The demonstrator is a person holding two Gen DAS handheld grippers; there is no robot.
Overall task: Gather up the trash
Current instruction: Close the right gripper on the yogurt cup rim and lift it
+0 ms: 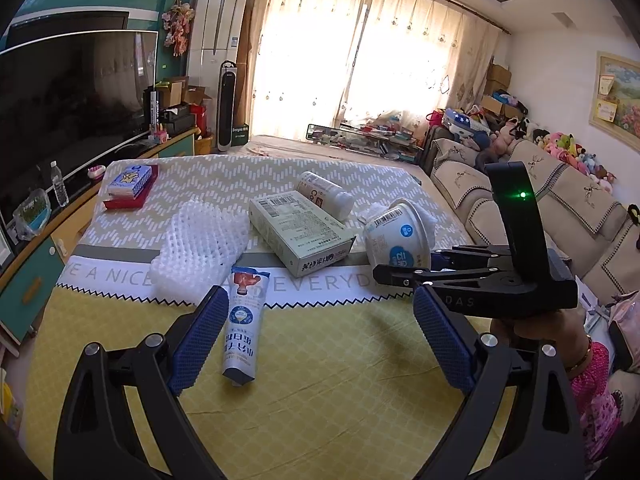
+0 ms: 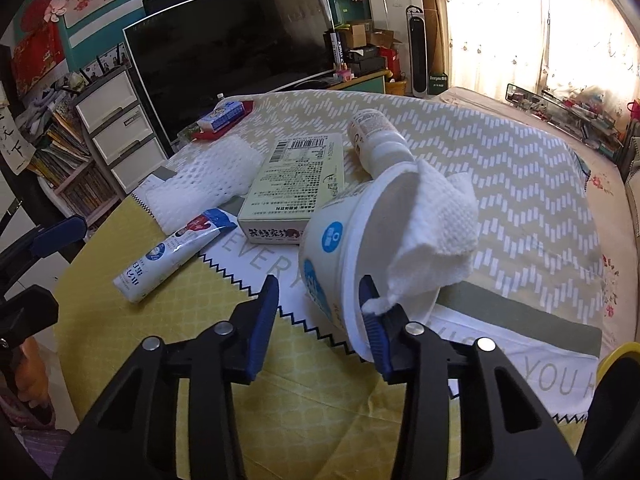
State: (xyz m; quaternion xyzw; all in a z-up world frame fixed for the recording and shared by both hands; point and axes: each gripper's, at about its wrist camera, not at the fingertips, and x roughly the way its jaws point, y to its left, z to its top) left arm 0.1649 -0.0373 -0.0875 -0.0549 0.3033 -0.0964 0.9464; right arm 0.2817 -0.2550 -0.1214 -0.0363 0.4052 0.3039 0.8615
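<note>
A white paper cup with blue print lies on its side on the tablecloth, a crumpled white tissue spilling from its mouth. My right gripper straddles the cup's rim: the right pad sits inside against the tissue, while the left pad stands clear of the outer wall, so the jaws are open. From the left wrist view the cup shows with the right gripper at its near side. My left gripper is open above a toothpaste tube, which lies by its left finger.
A pale carton, a white bottle and a white foam net lie beyond the tube. A blue box sits at the table's far left corner. A TV stands on the left and a sofa on the right.
</note>
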